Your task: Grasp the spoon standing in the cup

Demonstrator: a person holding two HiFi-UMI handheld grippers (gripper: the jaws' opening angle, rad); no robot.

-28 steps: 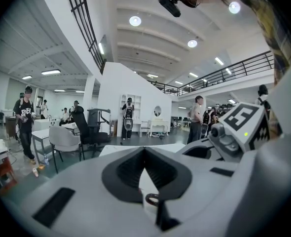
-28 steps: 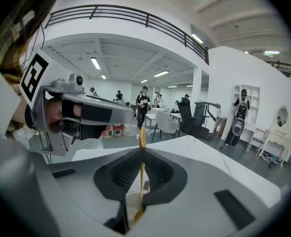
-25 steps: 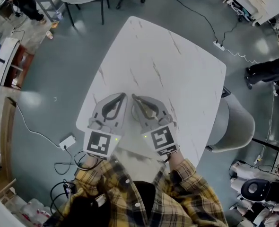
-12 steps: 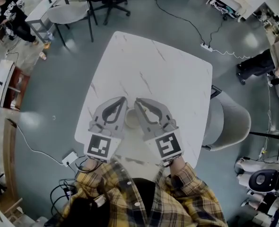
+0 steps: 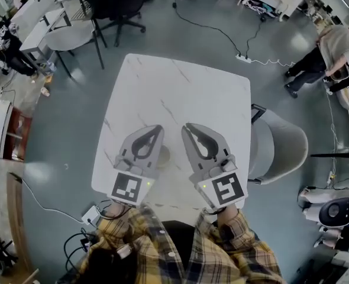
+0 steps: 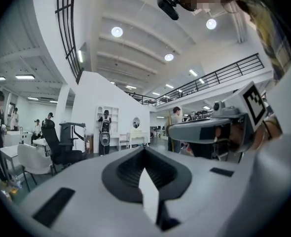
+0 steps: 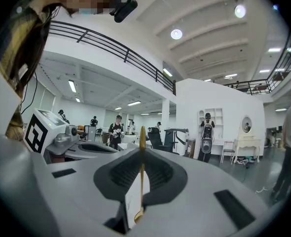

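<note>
White marble counter point(image 5: 186, 93) lies below both grippers, held level over its near part. The right gripper point(image 5: 187, 127) has its jaws pinching the thin gold spoon point(image 7: 142, 172), with its long axis upright between them, while the left gripper point(image 5: 158, 129) has its jaws pressed together on nothing. Just beside the left gripper the cup point(image 5: 162, 154) stands on the counter, so I judge the spoon is out of it, above and to the right.

White marble table point(image 5: 186, 93), grey chair point(image 5: 281, 149) beside, black office chair point(image 5: 118, 2) beyond.
</note>
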